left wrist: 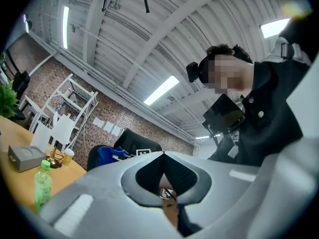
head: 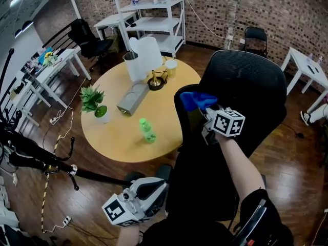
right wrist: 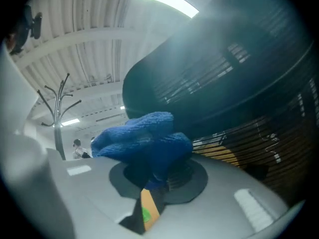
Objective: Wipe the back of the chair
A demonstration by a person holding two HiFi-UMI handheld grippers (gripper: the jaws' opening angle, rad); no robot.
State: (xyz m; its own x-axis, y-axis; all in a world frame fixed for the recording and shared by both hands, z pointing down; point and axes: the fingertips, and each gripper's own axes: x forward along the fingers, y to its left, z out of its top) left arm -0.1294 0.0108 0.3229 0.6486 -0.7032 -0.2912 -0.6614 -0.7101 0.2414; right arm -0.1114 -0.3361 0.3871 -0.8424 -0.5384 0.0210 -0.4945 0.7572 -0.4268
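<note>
A black mesh office chair [head: 246, 86] stands right in front of me, its back facing me in the head view. My right gripper [head: 207, 116] is shut on a bunched blue cloth [head: 197, 100] and holds it against the left side of the chair back. In the right gripper view the blue cloth [right wrist: 144, 141] sits in the jaws right against the dark chair mesh [right wrist: 224, 78]. My left gripper [head: 154, 187] hangs low beside the chair, shut and empty, tilted up towards the ceiling. The left gripper view shows its tips [left wrist: 163, 154] meeting, with the chair [left wrist: 132, 141] behind them.
A round wooden table [head: 118, 137] to the chair's left carries a green bottle [head: 147, 130], a potted plant [head: 93, 102], a grey box [head: 132, 97] and a white bag [head: 143, 55]. White shelving [head: 154, 14] and a second chair [head: 89, 37] stand behind; a white desk [head: 307, 68] is at right.
</note>
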